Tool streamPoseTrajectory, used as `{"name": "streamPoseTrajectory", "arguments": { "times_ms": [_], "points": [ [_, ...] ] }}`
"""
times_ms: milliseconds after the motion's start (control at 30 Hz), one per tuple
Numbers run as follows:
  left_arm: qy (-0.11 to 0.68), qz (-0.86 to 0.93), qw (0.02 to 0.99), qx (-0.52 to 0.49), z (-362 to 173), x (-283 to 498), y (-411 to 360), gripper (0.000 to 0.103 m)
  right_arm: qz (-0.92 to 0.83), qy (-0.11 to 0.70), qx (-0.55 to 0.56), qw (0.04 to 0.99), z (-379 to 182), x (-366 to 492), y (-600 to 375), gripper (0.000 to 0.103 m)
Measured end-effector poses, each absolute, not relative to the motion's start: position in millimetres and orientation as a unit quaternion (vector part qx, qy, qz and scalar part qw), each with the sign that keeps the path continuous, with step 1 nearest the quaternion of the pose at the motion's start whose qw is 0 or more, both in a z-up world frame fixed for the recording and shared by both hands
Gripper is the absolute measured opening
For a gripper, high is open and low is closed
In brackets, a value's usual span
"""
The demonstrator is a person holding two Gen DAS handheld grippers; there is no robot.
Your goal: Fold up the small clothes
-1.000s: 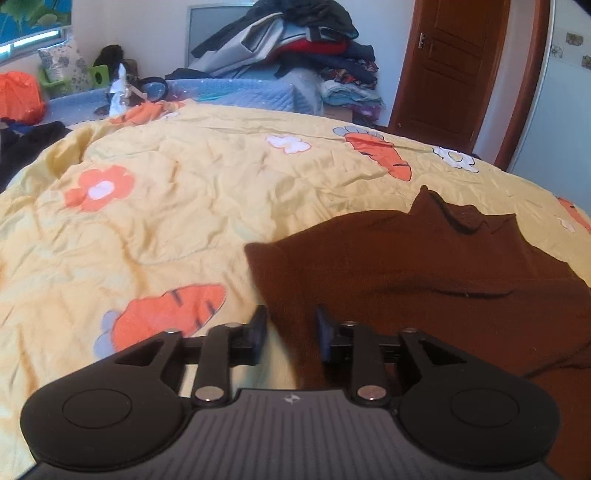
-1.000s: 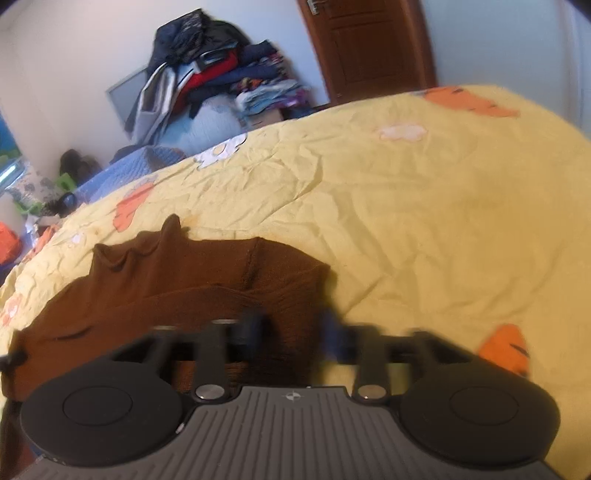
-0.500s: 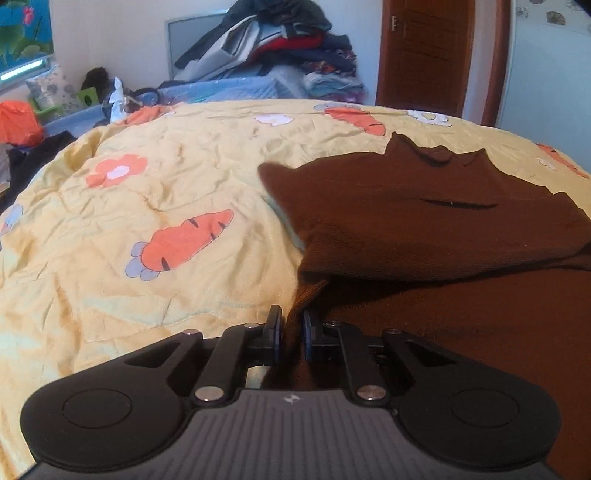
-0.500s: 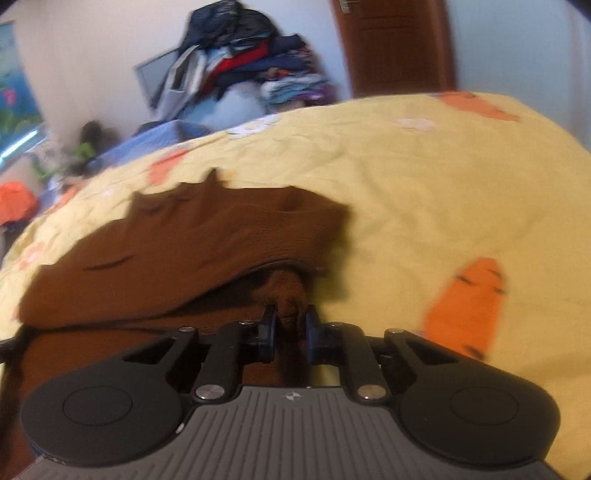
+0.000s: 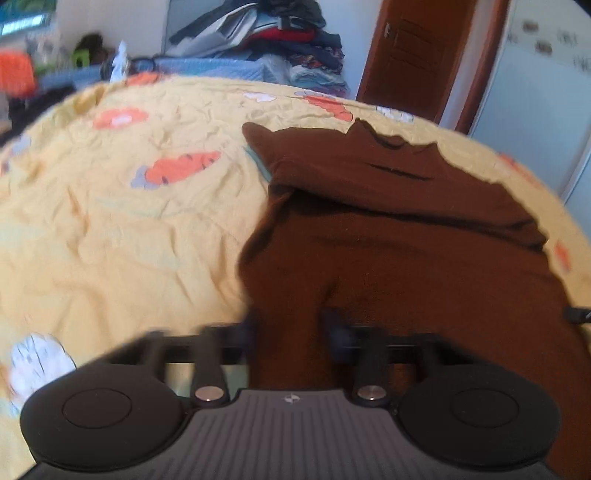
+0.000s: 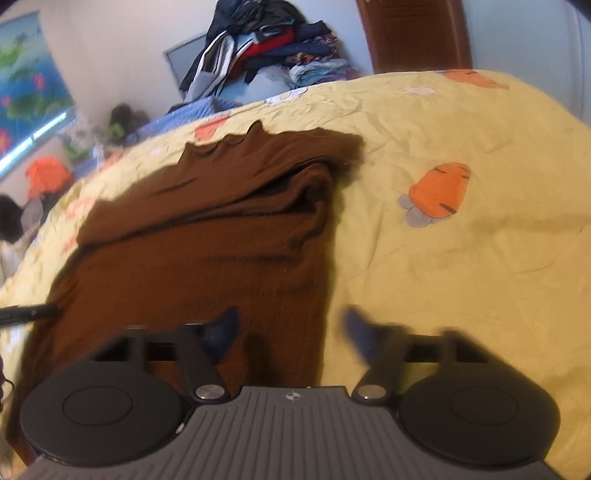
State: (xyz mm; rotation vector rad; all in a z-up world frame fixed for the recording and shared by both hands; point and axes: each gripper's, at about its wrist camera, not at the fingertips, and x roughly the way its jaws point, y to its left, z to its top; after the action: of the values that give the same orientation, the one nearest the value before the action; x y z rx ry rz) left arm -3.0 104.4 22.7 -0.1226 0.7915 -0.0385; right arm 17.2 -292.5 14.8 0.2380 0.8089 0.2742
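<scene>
So: brown sweater [image 5: 406,258] half-folded on the yellow carrot-print bedsheet [image 5: 129,229] | left gripper [image 5: 291,328] blurry, jaws opening, sweater hem bunched between them | right gripper [image 6: 290,328] fingers spread wide over the sweater's edge | clothes pile [image 5: 280,33] behind

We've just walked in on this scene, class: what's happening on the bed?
A person holding a gripper in each hand is folding a brown top on a yellow carrot-print bed cover. The top lies with a fold across it. The left gripper has its jaws opening, with brown cloth between them. The right gripper has its jaws apart over the top's edge.
</scene>
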Motion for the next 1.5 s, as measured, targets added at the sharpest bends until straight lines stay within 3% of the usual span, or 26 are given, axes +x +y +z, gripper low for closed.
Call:
{"name": "streamPoseTrajectory", "arguments": {
  "times_ms": [267,300,367,400,433,467,700,767,800,833,867,900,1033,1200,1267,1333,1367,1400,1467,1500],
  "points": [
    [0.398,-0.040,0.914,-0.070,27.0,-20.4,119.9,0.012,0.113,0.394,0.204,0.889,4.1,6.5,-333.9,0.008],
    [0.403,-0.048,0.910,-0.087,28.9,-26.0,122.4,0.016,0.112,0.398,0.218,0.884,4.0,3.9,-334.4,0.017],
    [0.414,-0.059,0.899,-0.128,28.6,-38.1,131.7,0.040,0.125,0.407,0.262,0.866,5.9,-5.5,-337.8,0.046],
    [0.419,-0.060,0.893,-0.155,26.7,-46.2,138.8,0.069,0.140,0.410,0.285,0.855,7.3,-12.4,-339.8,0.072],
    [0.416,-0.063,0.888,-0.184,24.3,-56.0,146.6,0.084,0.159,0.413,0.303,0.844,7.9,-20.2,-341.1,0.086],
    [0.408,-0.068,0.886,-0.209,22.3,-66.4,153.8,0.084,0.173,0.420,0.310,0.835,8.1,-28.4,-341.3,0.088],
    [0.418,-0.113,0.852,-0.295,15.7,-80.3,167.6,0.084,0.232,0.445,0.385,0.774,-4.9,-62.4,-346.9,0.085],
    [0.422,-0.125,0.844,-0.307,13.4,-76.8,166.0,0.079,0.240,0.447,0.388,0.769,-7.1,-63.1,-341.4,0.077],
    [0.427,-0.128,0.841,-0.307,12.6,-74.3,165.5,0.070,0.239,0.451,0.386,0.768,-7.9,-62.9,-338.2,0.062],
    [0.438,-0.127,0.836,-0.304,10.5,-71.2,164.1,0.038,0.235,0.462,0.377,0.768,-9.0,-62.0,-334.3,0.031],
    [0.458,-0.124,0.828,-0.301,6.1,-66.8,163.0,0.021,0.230,0.477,0.362,0.767,-11.2,-61.8,-329.8,0.014],
    [0.470,-0.119,0.822,-0.297,2.3,-64.3,162.4,0.007,0.223,0.490,0.349,0.767,-14.6,-61.9,-326.4,0.010],
    [0.468,-0.087,0.847,-0.237,15.4,-73.7,162.7,0.007,0.207,0.457,0.349,0.792,-2.3,-75.2,-340.9,0.010],
    [0.481,-0.118,0.831,-0.253,8.3,-81.8,171.6,0.007,0.193,0.460,0.362,0.787,-13.3,-87.6,-360.4,0.010],
    [0.502,-0.145,0.803,-0.288,4.2,-85.1,175.2,0.012,0.198,0.469,0.374,0.775,-15.4,-89.9,-358.3,0.023],
    [0.504,-0.167,0.784,-0.322,-1.6,-91.3,173.7,0.026,0.224,0.467,0.383,0.765,-12.2,-94.3,-353.1,0.064],
    [0.504,-0.173,0.778,-0.333,-3.5,-94.9,172.8,0.027,0.240,0.466,0.385,0.760,-10.9,-96.5,-349.4,0.072],
    [0.504,-0.175,0.774,-0.340,-5.5,-97.8,171.0,0.027,0.252,0.469,0.384,0.755,-9.2,-99.8,-345.1,0.077],
    [0.505,-0.179,0.766,-0.355,-9.1,-102.2,168.8,0.027,0.266,0.478,0.377,0.748,-9.0,-104.3,-335.2,0.074],
    [0.506,-0.183,0.763,-0.359,-10.4,-103.8,166.8,0.026,0.267,0.480,0.376,0.747,-9.0,-105.8,-332.5,0.062]
  ]
}}
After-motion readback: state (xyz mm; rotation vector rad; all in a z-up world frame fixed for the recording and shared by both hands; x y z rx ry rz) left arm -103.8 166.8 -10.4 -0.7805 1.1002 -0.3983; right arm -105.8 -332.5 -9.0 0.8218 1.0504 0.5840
